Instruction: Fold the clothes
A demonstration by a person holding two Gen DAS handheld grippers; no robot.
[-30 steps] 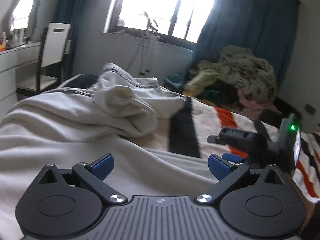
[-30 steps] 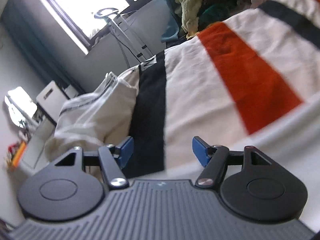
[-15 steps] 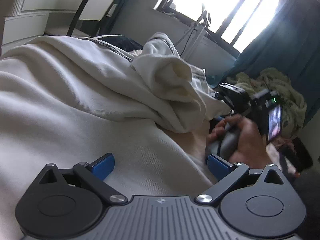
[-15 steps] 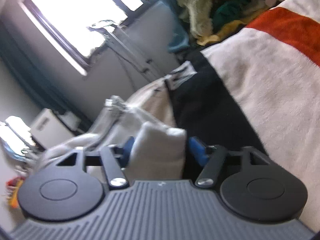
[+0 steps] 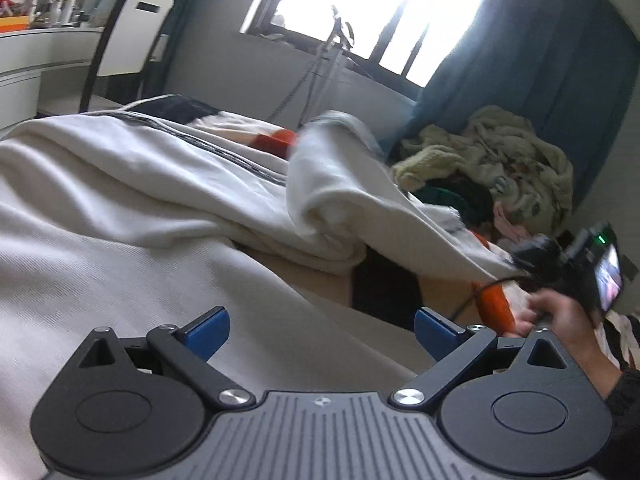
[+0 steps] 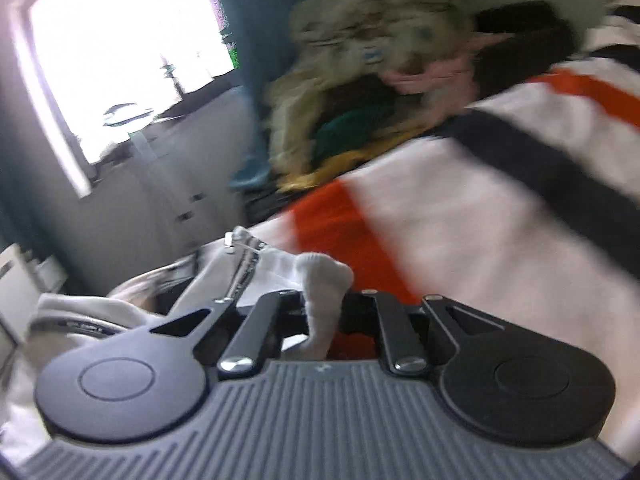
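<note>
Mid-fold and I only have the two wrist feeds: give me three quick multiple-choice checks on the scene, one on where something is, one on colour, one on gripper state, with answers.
1. Where does the heap of unfolded laundry lie?
A. On the white chair
B. At the far side of the bed by the blue curtain
C. Between the left gripper's pads

2. What colours are the stripes on the bed cover?
A. Orange and black on white
B. Green and yellow on white
C. Blue and red on grey

3. What is the state of the right gripper?
A. Wide open over the cover
B. Out of view
C. Shut on a fold of the white garment

Answers:
1. B, the pile sits in front of the curtain.
2. A, both bands show in the right wrist view.
3. C, white cloth is pinched between its pads, while the left gripper is open.
</note>
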